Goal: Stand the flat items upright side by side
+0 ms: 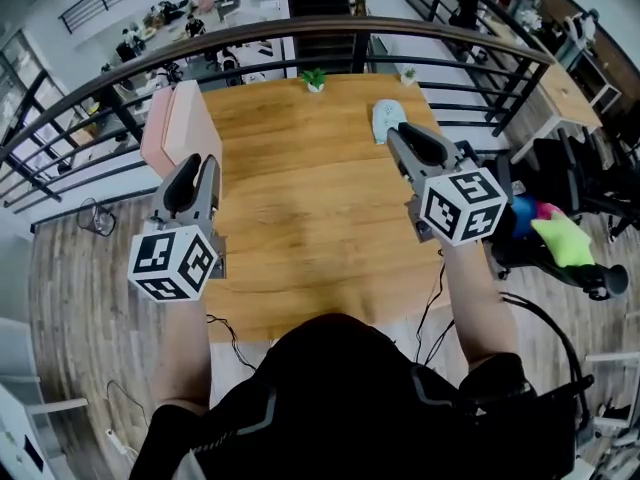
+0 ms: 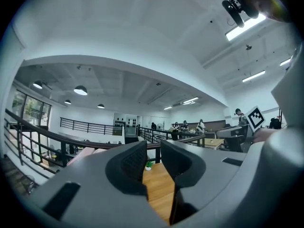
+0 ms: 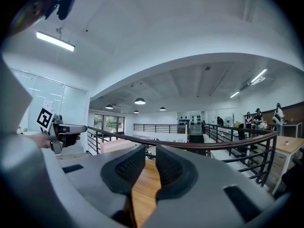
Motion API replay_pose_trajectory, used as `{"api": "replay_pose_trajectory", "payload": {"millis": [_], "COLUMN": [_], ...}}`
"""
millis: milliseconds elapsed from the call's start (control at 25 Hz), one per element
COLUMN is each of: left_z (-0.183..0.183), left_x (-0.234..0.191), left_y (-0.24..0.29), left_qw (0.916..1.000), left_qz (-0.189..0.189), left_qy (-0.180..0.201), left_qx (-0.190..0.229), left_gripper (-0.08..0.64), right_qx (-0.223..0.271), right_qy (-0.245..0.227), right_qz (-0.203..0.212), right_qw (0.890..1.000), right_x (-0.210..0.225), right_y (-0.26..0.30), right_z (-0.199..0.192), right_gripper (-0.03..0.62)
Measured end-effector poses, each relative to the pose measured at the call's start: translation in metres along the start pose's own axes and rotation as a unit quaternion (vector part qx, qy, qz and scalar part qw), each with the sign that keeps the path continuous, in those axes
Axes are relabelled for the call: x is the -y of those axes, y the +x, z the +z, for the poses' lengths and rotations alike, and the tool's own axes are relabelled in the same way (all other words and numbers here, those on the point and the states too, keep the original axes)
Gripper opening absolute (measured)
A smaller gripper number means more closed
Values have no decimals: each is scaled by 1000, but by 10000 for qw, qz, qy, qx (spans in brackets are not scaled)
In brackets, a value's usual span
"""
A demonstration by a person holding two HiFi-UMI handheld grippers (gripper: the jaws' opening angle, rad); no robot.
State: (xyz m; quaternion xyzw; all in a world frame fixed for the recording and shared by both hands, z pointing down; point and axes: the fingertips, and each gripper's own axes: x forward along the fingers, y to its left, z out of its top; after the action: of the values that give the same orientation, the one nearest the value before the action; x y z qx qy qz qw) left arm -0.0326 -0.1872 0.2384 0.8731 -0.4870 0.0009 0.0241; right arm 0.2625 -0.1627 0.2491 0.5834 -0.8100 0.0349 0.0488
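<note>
Both tongs are over the table (image 1: 300, 218), nothing in either. The left gripper (image 1: 193, 180) is at the table's left edge and the right gripper (image 1: 412, 140) at its right, each with jaws a narrow slit apart. The pink boards (image 1: 175, 128) stand upright, side by side, at the table's far left corner.

Wooden table (image 1: 300, 218), small potted plant (image 1: 314, 80), dark railing (image 1: 480, 38), green plush star (image 1: 563, 240)

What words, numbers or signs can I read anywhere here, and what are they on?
No readable words or numbers anywhere.
Left cube and right cube: black-and-white square patterns, not letters.
Pale flat item on the table: markings too small to read.
</note>
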Motion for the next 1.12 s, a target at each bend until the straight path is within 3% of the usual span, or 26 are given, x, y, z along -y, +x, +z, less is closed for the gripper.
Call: {"api": "replay_pose_trajectory", "payload": {"millis": [200, 400, 600, 1000, 1120], "left_z": [-3, -9, -13, -15, -14], "left_x": [17, 23, 24, 38, 37], "left_y": [2, 0, -9, -18, -19], "left_qw": [9999, 9991, 9970, 9938, 9947], "left_qz": [67, 177, 564, 686, 676], "left_qy": [-69, -180, 203, 709, 627], "left_qx": [-99, -327, -492, -519, -463], "left_gripper": [40, 29, 29, 29, 29], "right_qx": [43, 51, 36, 26, 24], "right_qy": [-30, 75, -22, 75, 69], "right_qz": [-38, 101, 87, -265, -314], "right_qw": [10000, 9999, 10000, 9996, 9995], "right_x": [16, 18, 20, 25, 23], "right_y": [-14, -19, -20, -25, -24], "right_z": [3, 0, 1, -9, -10], "right_gripper": [32, 17, 15, 14, 14]}}
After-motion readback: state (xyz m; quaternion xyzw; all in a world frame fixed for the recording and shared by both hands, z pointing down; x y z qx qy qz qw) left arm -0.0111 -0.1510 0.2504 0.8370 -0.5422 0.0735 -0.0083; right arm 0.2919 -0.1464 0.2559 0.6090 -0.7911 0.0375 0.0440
